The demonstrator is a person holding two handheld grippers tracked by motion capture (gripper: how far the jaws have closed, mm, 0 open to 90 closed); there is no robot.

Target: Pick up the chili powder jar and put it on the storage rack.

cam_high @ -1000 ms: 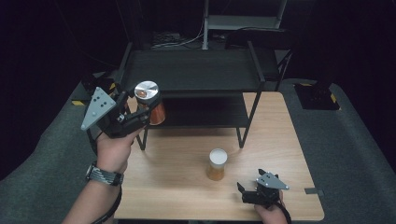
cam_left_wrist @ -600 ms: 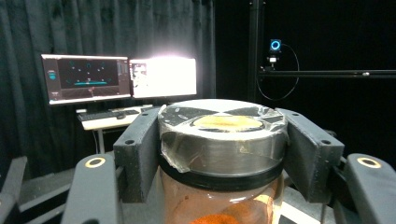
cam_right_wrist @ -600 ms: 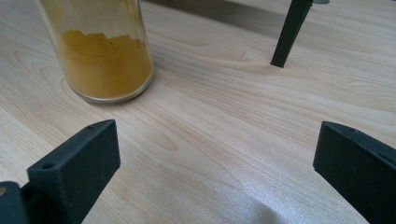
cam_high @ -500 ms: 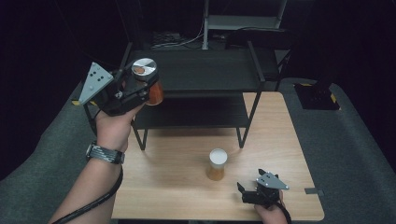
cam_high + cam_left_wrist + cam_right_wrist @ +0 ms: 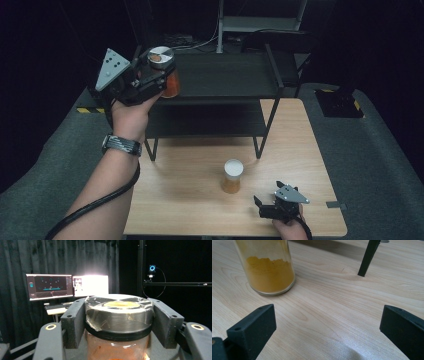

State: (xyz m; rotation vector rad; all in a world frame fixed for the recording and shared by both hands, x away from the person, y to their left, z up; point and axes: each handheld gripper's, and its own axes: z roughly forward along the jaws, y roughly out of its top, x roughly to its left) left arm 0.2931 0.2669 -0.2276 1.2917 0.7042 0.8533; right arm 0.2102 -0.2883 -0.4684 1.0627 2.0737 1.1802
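Two jars occupy us. With our left gripper (image 5: 152,80) we clamp the first jar (image 5: 166,75) just under its silver lid (image 5: 119,311), jaws pressed against both sides, and we hold it upright in the air at the left end of the black shelf (image 5: 220,75), level with its top tier; that height suggests we mean to set it there. Its glass holds a reddish-orange powder. The second jar (image 5: 232,176), white-capped, stands on the wooden table (image 5: 300,150) in front of the shelf, partly filled with yellow powder (image 5: 270,273). Our right gripper (image 5: 265,206) rests low near the table's front edge, jaws spread wide and empty, apparently waiting just beside that jar.
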